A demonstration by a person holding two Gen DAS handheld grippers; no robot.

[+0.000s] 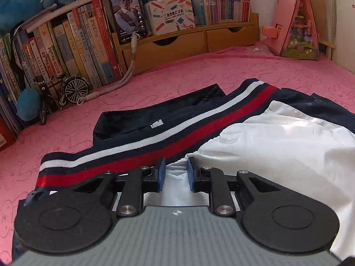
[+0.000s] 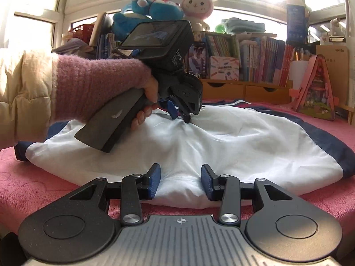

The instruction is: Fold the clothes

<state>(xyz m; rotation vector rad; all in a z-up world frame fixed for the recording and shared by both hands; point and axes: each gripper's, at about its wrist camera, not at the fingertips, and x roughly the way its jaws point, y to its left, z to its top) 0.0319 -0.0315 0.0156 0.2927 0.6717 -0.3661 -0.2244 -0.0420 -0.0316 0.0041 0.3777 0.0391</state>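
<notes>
A navy jacket with a white lining lies spread, lining up, on the pink-covered tabletop, in front of the wooden drawer shelf. The left gripper pinches a fold of the lining beside the jacket's red-and-white striped band, on the side away from the shelf. The right gripper grasps the lining's near edge, farther from the shelf.

Fuzzy pink sleeve, seemingly cream jacket

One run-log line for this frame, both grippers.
left gripper: closing on white lining by striped waistband | right gripper: astride lining's near edge, grip unclear | garment on pink cloth
</notes>
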